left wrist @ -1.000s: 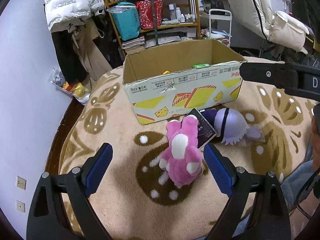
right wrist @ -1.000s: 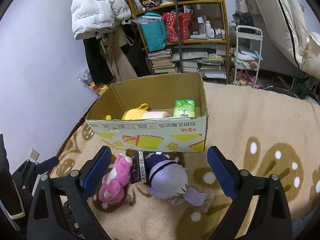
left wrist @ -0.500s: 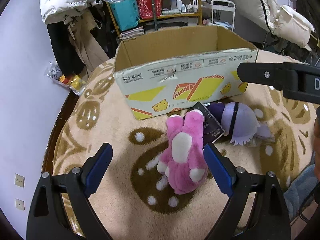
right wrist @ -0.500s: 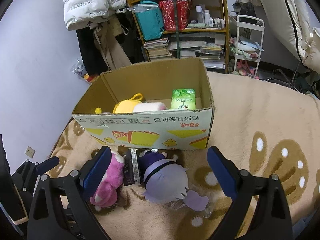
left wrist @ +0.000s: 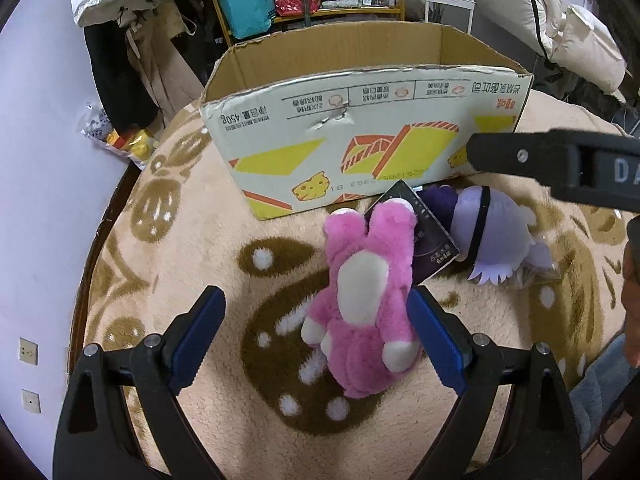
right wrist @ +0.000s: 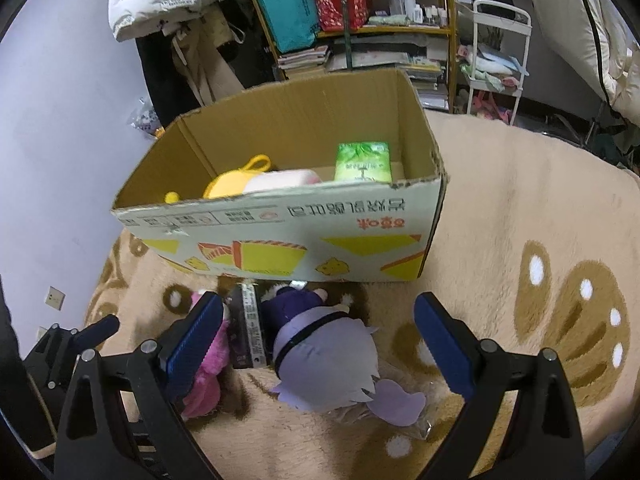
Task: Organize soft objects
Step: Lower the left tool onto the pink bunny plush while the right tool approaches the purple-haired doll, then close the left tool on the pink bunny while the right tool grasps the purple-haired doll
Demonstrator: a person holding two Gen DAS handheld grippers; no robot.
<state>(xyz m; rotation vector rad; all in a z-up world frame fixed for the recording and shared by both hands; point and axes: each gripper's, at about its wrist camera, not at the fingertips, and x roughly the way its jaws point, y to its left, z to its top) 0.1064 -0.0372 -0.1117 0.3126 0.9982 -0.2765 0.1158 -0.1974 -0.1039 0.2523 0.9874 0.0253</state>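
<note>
The open printed cardboard box [right wrist: 280,236] on the beige patterned rug [left wrist: 160,264] is the destination. Both the left gripper [left wrist: 316,336] and the right gripper [right wrist: 318,340] stand wide and empty; centre each over its toy (left: pink plush bear [left wrist: 368,296]; right: lilac round plush doll [right wrist: 328,360]) before closing. The dark flat packet [right wrist: 248,326] wedged between the toys may snag.

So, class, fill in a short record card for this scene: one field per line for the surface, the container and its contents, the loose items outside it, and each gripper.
Surface: beige rug with brown patterns
Container: open cardboard box
Inside the box: yellow plush, pale pink soft item, green packet
Loose in front of the box: pink plush, dark flat packet, purple plush doll
Left gripper: open, jaws either side of the pink plush
Right gripper: open, above the purple plush doll
</note>
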